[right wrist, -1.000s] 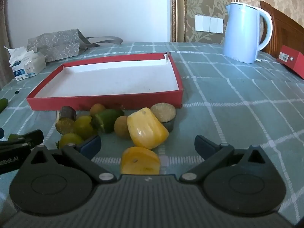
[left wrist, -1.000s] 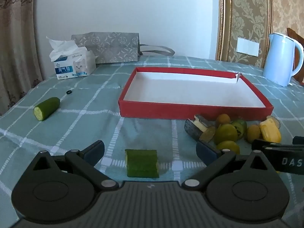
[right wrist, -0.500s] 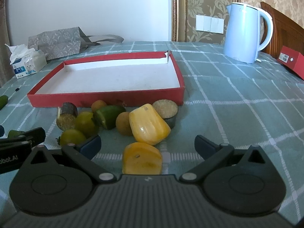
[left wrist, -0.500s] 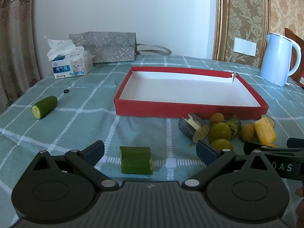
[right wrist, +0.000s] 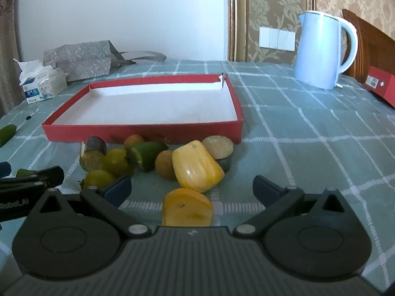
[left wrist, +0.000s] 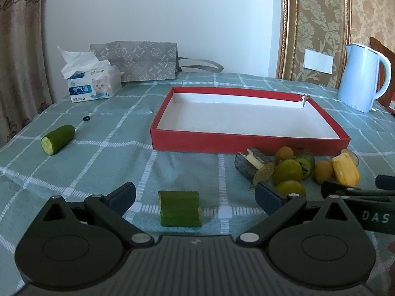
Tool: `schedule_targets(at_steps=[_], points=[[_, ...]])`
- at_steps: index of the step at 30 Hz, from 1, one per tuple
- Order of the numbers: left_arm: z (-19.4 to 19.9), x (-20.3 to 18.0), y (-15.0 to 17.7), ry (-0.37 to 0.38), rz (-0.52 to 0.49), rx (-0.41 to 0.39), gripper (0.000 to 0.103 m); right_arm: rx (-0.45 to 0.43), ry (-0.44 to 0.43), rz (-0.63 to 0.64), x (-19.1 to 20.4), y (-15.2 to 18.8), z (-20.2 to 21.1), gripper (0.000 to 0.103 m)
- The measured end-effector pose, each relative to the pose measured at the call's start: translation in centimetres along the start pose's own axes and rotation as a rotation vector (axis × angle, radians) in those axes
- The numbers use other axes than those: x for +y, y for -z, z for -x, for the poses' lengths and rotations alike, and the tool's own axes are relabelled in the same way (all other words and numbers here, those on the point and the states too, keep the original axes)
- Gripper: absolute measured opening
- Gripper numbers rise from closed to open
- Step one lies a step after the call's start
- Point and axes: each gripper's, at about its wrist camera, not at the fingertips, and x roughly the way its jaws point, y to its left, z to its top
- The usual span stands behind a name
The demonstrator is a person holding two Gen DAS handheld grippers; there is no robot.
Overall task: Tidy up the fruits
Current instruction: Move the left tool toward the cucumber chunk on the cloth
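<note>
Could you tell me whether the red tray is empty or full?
Empty: the red tray shows only bare white floor; all produce lies outside it.

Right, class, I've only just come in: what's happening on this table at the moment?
A person holds a gripper in each hand over a checked tablecloth. The left gripper is open around a cut cucumber piece; the right gripper is open around a yellow pepper piece. Neither is gripped yet. More produce sits piled in front of the red tray, which holds nothing, and another cucumber piece lies off to the left.
</note>
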Motion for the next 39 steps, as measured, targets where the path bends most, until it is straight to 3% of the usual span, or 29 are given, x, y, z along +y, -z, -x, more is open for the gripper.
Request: schedule_targets(at_steps=[26,32,39], points=[[-0.8,0.8,0.3,-0.005,0.002,0.032,0.103,-0.058,-0.015,-0.039,-1.8,-0.2,-0.1,0.103],[-1.0,1.5,0.5,-0.006,0.023,0.045,0.103,-0.11,-0.035,-0.084,-2.5,-0.1,0.3,0.103],[-1.1,1.6,0.5,0.008,0.027,0.051,0.103,-0.111,-0.068,-0.14,-3.2,-0.1,0.2,0.103]])
